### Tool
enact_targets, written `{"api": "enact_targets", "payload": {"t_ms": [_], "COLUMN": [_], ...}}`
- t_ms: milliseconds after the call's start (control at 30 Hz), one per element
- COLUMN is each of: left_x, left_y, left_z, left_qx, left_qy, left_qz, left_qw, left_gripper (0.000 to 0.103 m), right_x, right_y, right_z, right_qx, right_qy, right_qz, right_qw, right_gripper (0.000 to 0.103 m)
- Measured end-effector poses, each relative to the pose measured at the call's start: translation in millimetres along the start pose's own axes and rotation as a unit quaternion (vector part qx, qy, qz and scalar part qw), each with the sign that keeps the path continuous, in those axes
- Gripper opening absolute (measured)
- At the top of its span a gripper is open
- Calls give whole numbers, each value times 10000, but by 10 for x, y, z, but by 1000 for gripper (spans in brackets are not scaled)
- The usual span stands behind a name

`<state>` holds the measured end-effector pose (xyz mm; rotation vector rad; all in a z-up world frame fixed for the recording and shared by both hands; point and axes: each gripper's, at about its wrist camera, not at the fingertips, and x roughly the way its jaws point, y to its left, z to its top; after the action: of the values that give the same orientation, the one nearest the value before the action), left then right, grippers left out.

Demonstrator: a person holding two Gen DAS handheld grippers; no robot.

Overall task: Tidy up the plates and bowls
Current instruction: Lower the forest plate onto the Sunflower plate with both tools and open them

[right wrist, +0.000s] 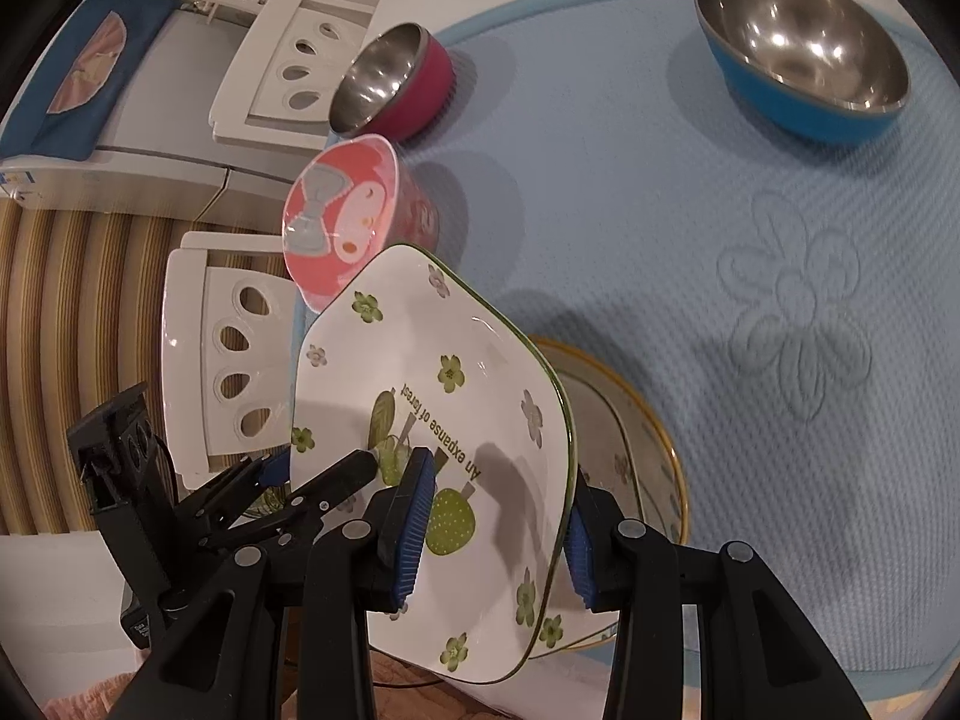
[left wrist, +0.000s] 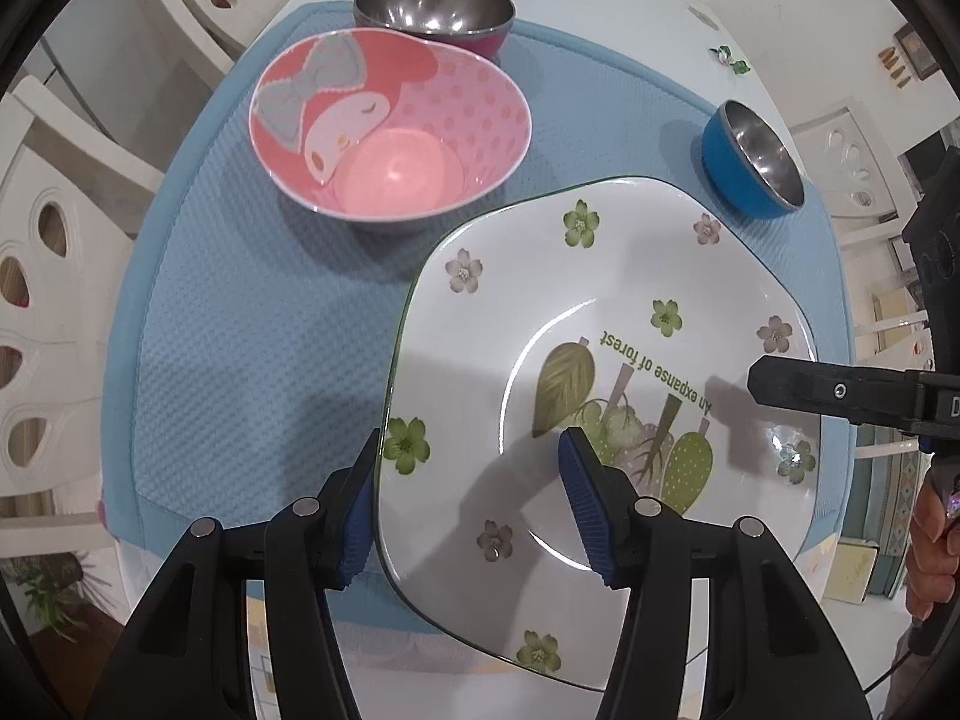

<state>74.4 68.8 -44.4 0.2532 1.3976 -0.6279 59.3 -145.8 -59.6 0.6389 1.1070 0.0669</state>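
Left wrist view: the left gripper (left wrist: 471, 495) stands partly spread with one edge of the white flowered plate (left wrist: 600, 360) between its blue pads; whether the pads press on the rim cannot be told here. The right gripper (left wrist: 840, 396) reaches in over the opposite edge, and a hand (left wrist: 933, 546) shows at the frame's side. In the right wrist view the right gripper (right wrist: 495, 531) straddles the plate's (right wrist: 432, 420) near edge, one pad above and one beneath the green rim, seemingly clamped on it. The plate is tilted and raised off the blue mat (right wrist: 690, 240), above a yellow-rimmed plate (right wrist: 654, 426) that lies on the mat. Beyond the held plate sit a pink cartoon bowl (left wrist: 390, 126), a steel bowl with a magenta outside (left wrist: 435, 12) and a steel bowl with a blue outside (left wrist: 753, 162), all on the mat, which covers the desk (left wrist: 600, 0). White chairs (left wrist: 54, 276) stand beside it.
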Motion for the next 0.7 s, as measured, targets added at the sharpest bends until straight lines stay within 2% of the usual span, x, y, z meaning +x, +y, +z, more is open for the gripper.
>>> {"api": "enact_targets", "payload": {"t_ms": [500,700], "left_x": [155,231], "left_y": [23,-73], "left_z": [-219,-230], "left_qx": [-38,79], "left_qy": [174,241], "left_qz": [-42,55], "left_qw": [9998,9997], "left_gripper": [53,53], "right_x": [219,282], "right_y": [-182,-259], "right_z": [-195,-265], "right_qx": [326,429], "right_qy": [173,237], "right_qz": [84,50], "right_qw": [9993,9988], "right_gripper": [40,40]}}
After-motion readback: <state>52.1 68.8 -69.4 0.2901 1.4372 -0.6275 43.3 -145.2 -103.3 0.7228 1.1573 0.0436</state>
